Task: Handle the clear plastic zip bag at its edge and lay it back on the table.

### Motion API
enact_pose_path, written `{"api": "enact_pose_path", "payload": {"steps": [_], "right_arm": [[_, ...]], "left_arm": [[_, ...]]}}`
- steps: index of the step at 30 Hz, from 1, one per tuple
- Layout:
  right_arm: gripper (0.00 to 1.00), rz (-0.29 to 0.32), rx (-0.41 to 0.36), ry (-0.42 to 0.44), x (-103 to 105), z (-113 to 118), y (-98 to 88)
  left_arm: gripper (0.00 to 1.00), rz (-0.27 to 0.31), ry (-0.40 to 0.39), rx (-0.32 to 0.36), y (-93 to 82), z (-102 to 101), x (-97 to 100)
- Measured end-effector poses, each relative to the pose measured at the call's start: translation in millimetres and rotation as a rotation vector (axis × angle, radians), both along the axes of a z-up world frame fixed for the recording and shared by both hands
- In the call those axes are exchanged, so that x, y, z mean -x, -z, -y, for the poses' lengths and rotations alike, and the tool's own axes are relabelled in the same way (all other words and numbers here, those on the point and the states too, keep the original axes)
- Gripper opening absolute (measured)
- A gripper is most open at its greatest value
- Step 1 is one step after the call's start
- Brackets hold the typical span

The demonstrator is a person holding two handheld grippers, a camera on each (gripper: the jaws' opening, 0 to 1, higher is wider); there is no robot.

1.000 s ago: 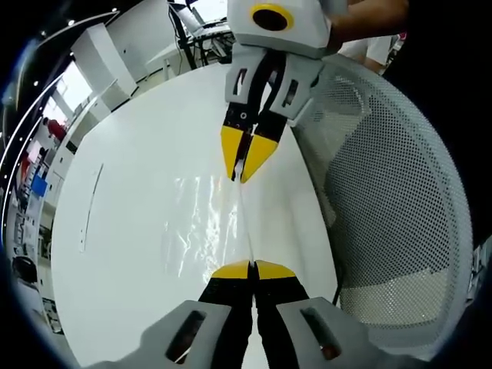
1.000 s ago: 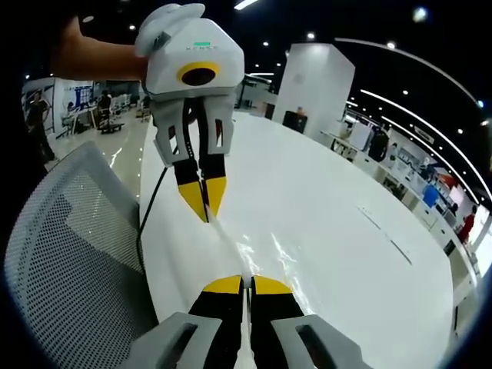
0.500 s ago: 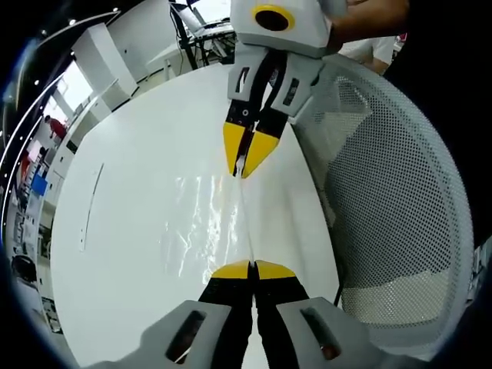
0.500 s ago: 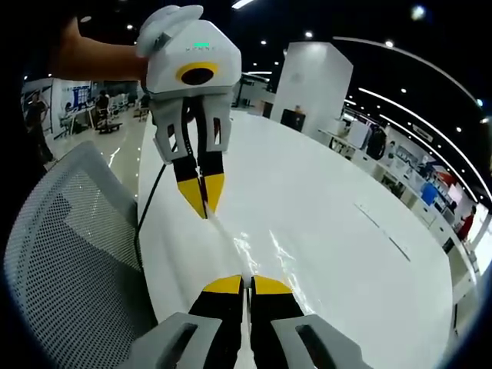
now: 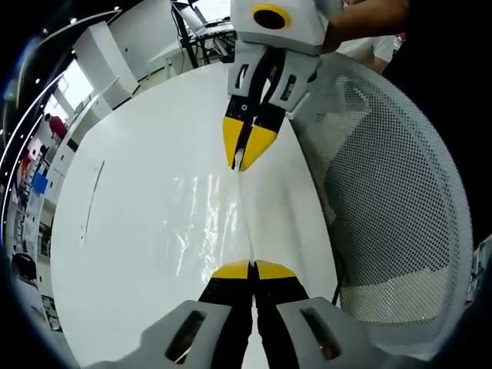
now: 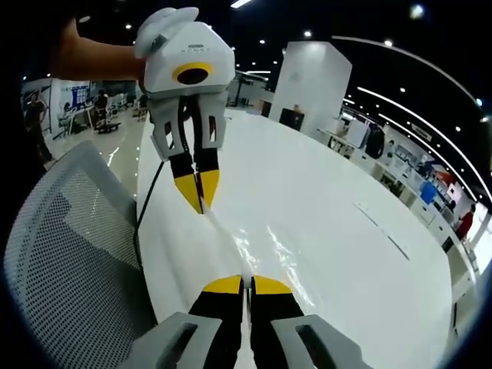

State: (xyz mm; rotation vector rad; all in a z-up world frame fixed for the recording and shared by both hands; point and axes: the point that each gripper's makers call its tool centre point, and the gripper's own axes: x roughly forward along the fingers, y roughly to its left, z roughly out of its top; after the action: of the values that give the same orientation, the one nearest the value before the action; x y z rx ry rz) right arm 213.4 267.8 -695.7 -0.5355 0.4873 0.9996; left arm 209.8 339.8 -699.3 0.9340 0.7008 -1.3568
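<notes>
Yellow-tipped, my left tool point(image 5: 252, 269) and right tool point(image 6: 247, 283) each pinch one end of the clear zip bag's point(image 5: 207, 223) edge, stretched taut just above the white bench point(image 5: 131, 154). Pulling apart harder, I judge, could slip the film free.

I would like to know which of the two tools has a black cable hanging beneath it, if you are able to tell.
The left tool: a black cable hangs beneath it beside the mesh chair. The right tool shows none.
</notes>
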Motion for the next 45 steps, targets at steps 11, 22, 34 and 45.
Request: {"api": "enact_pose_path", "payload": {"steps": [11,22,34,45], "right_arm": [[0.00,-0.002,0.004,0.008,-0.8,2.9,1.4],[0.00,-0.002,-0.005,0.017,-0.3,1.4,0.8],[0.00,-0.002,-0.008,0.020,0.8,0.0,-1.1],[0.00,-0.004,-0.007,0.032,1.0,3.5,-0.1]], "left_arm": [[0.00,0.001,-0.004,0.001,-0.1,-1.4,1.4],[0.00,0.002,-0.014,0.003,-0.9,-5.1,1.4],[0.00,0.003,-0.026,0.006,-1.5,-8.5,1.5],[0.00,0.001,-0.028,0.009,-0.7,-9.9,1.4]]}}
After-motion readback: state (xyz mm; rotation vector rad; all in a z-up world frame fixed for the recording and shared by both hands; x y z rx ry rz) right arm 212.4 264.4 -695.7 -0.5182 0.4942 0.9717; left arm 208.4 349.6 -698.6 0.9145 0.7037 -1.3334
